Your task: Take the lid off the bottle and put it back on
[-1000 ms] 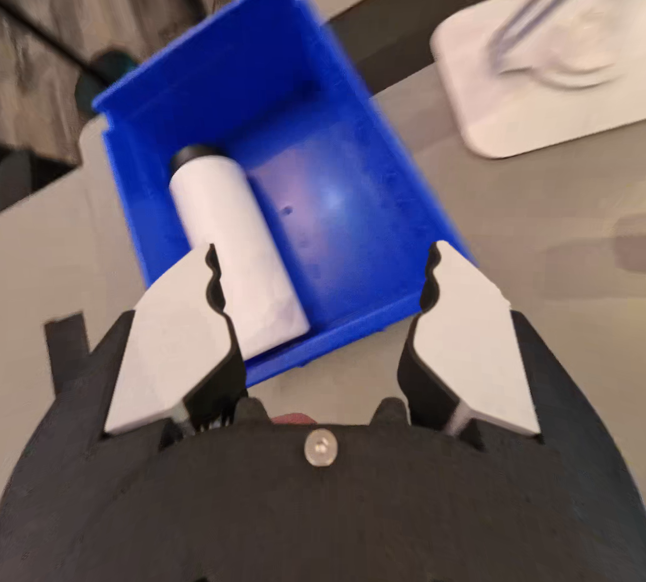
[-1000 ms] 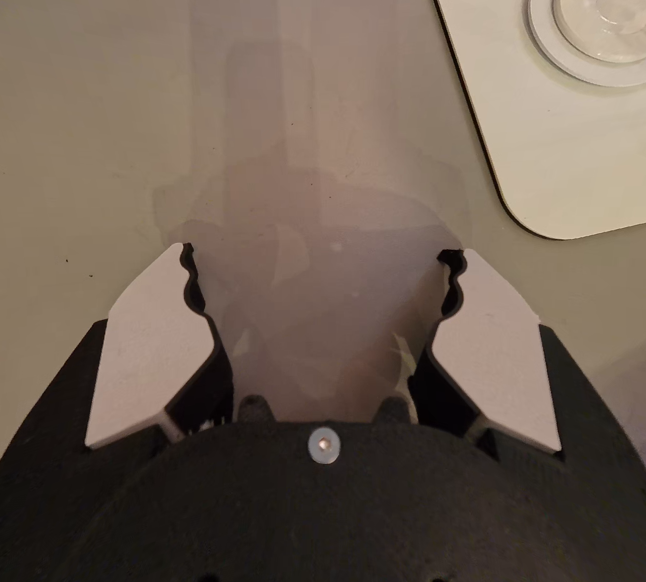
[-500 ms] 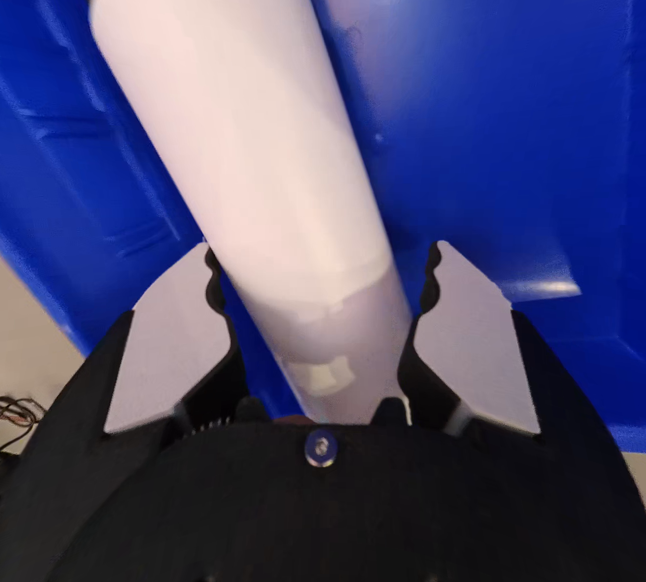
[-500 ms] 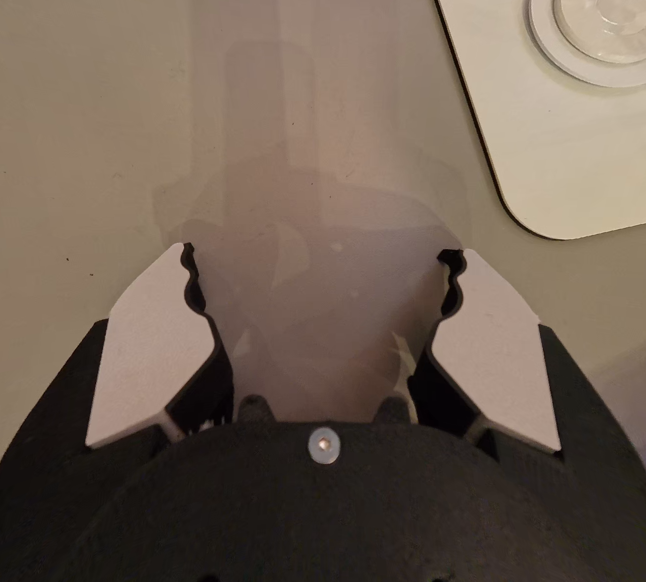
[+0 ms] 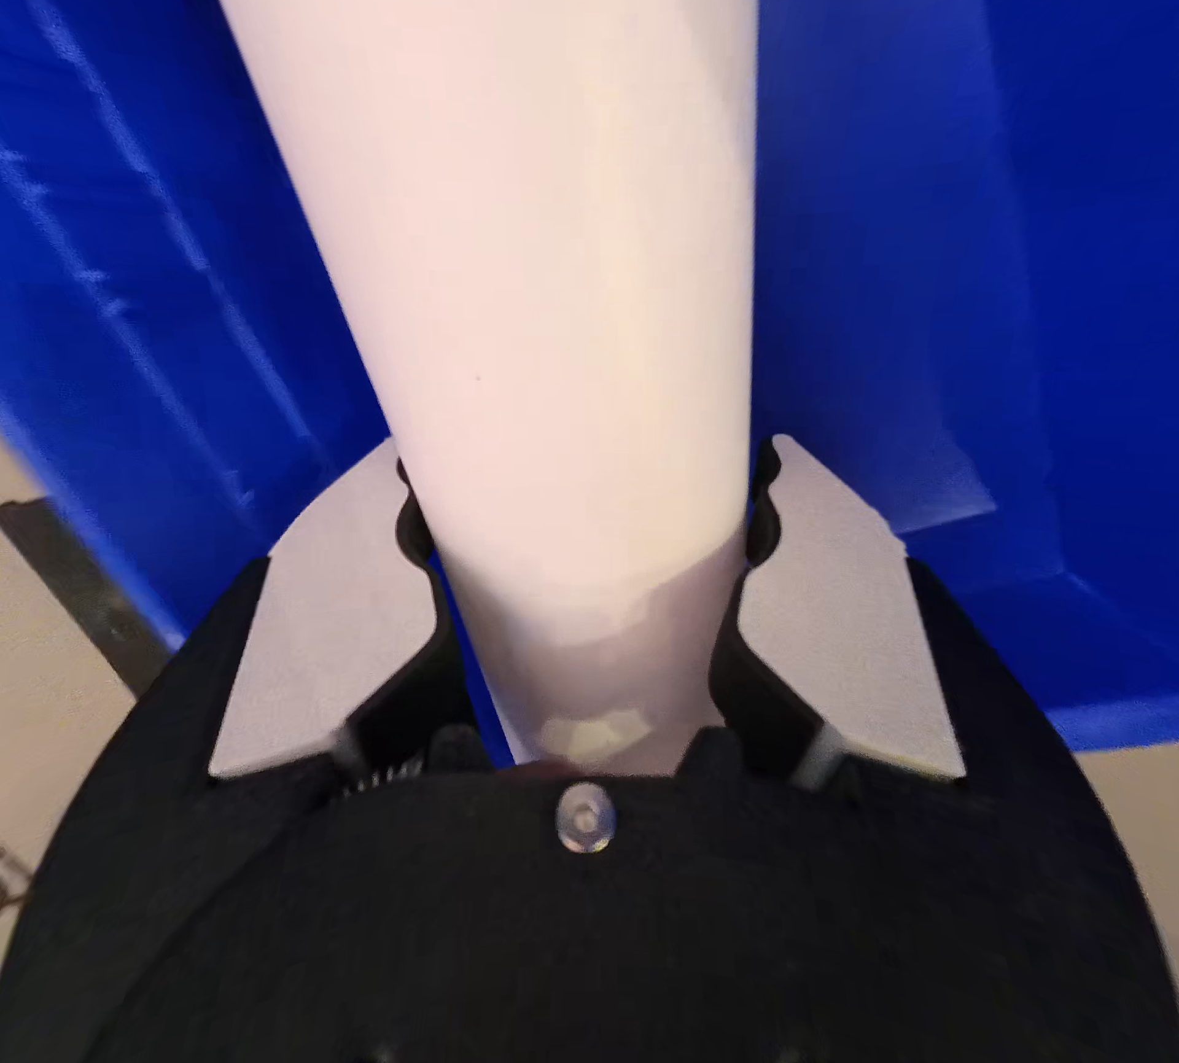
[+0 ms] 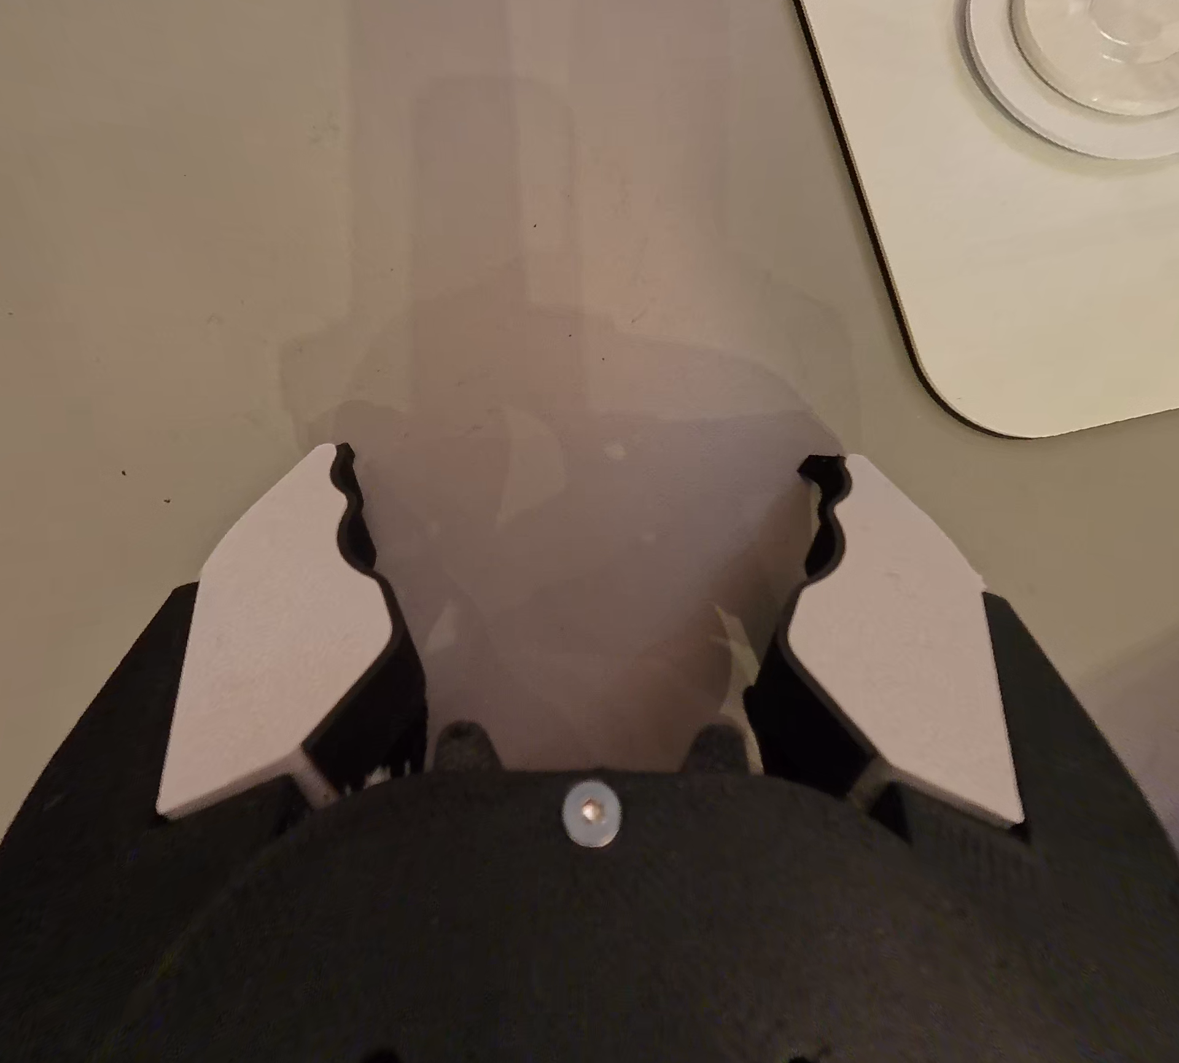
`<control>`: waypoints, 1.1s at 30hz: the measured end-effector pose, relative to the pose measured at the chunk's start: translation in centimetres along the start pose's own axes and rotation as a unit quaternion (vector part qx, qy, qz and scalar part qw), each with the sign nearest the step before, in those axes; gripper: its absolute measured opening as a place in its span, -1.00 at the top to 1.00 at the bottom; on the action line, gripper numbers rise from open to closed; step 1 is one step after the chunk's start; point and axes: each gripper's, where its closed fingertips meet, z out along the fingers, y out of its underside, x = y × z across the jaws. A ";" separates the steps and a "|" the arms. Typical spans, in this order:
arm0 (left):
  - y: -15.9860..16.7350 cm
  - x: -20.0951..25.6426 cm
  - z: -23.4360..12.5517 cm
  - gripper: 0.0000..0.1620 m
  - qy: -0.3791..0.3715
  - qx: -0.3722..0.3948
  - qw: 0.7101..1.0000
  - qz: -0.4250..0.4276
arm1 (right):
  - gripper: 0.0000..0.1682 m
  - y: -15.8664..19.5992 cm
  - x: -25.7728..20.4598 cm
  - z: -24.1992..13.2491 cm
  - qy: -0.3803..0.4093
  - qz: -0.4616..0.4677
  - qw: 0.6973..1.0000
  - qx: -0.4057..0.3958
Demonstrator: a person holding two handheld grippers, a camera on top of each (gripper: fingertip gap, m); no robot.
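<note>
The plain white bottle (image 5: pixel 529 241) (no readable label) lies inside the blue bin (image 5: pixel 957 203), the left gripper (image 5: pixel 584 496) closed against its sides, while the right gripper (image 6: pixel 590 464) gapes wide over the beige table (image 6: pixel 159 139) near a white board (image 6: pixel 957 267).

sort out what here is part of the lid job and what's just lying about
Part of the job:
- white bottle, between the jaws of the left gripper
- right gripper, open over the table

Lying about:
- blue bin around the bottle
- white board
- clear dish on the board
</note>
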 end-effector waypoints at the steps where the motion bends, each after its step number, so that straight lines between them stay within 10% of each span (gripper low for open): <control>1: -0.4 0.1 -1.1 -0.22 0.001 0.036 0.999 -0.005 | -0.58 0.0 0.0 0.0 0.000 0.000 1.000 0.000; 13: -1.0 19.4 -17.9 -0.21 0.182 0.446 0.866 0.135 | -0.50 -4.4 -1.1 -3.7 -0.061 0.054 0.985 0.150; 23: -0.9 41.0 -15.8 -0.22 0.347 0.478 0.759 0.274 | -0.45 -10.5 -3.6 -12.4 -0.162 0.076 0.911 0.373; 33: -1.3 45.7 -14.0 -0.25 0.364 0.467 0.742 0.315 | -0.17 -9.7 -3.1 -12.9 -0.125 0.041 0.934 0.332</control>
